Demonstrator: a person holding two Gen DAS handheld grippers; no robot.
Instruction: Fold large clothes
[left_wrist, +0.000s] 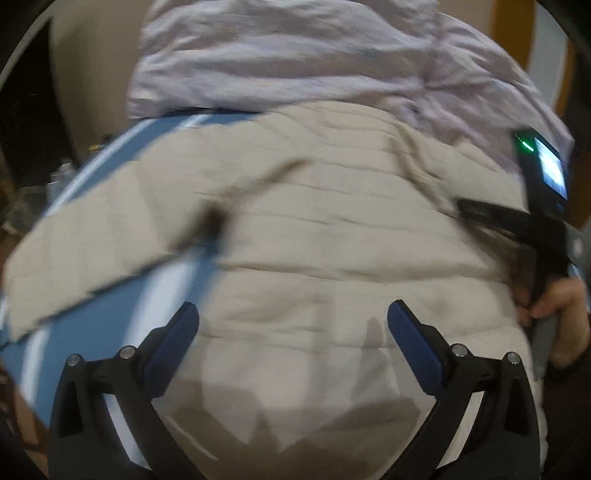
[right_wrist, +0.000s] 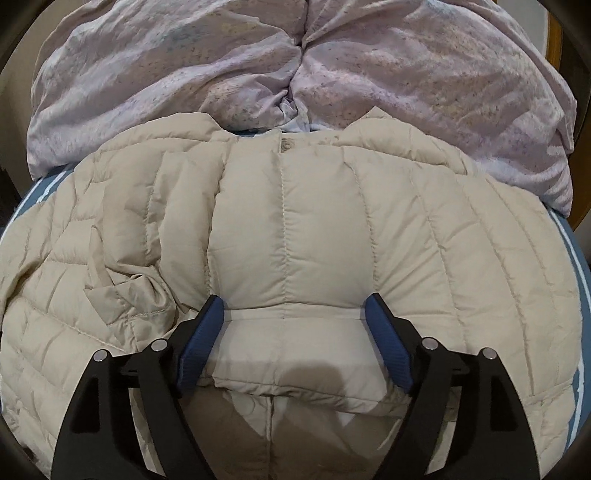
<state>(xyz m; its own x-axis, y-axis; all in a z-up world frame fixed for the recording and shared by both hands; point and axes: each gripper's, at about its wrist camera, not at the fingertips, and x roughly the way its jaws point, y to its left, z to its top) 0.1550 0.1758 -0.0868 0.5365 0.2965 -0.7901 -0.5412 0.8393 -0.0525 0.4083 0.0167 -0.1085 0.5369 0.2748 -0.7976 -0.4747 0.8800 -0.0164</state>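
From the left wrist, the left gripper (left_wrist: 291, 317) hangs above a beige quilted jacket (left_wrist: 295, 229), its blue-padded fingers (left_wrist: 173, 343) spread wide with nothing between them and no pad touching the fabric. The picture is blurred. The jacket fills the space ahead of and below the fingers, lying on a blue bed sheet with white stripes (left_wrist: 122, 332) that shows to the gripper's left. Farther ahead, past the jacket, lies a crumpled lilac duvet (left_wrist: 295, 55). At the far right edge a hand (left_wrist: 561, 314) grips the other tool, whose lit screen (left_wrist: 552, 170) sits above it.

From the right wrist, the right gripper (right_wrist: 293, 308) points down at the same jacket (right_wrist: 314, 221), jaws apart. A folded-over padded flap of the jacket (right_wrist: 291, 354) lies between the two blue pads (right_wrist: 201, 343), which stand at its sides without squeezing it. The jacket spreads out ahead and to both sides, with a creased sleeve to the left. The lilac duvet (right_wrist: 295, 66) is bunched beyond the collar, and the striped sheet (right_wrist: 576, 280) shows at the right edge.
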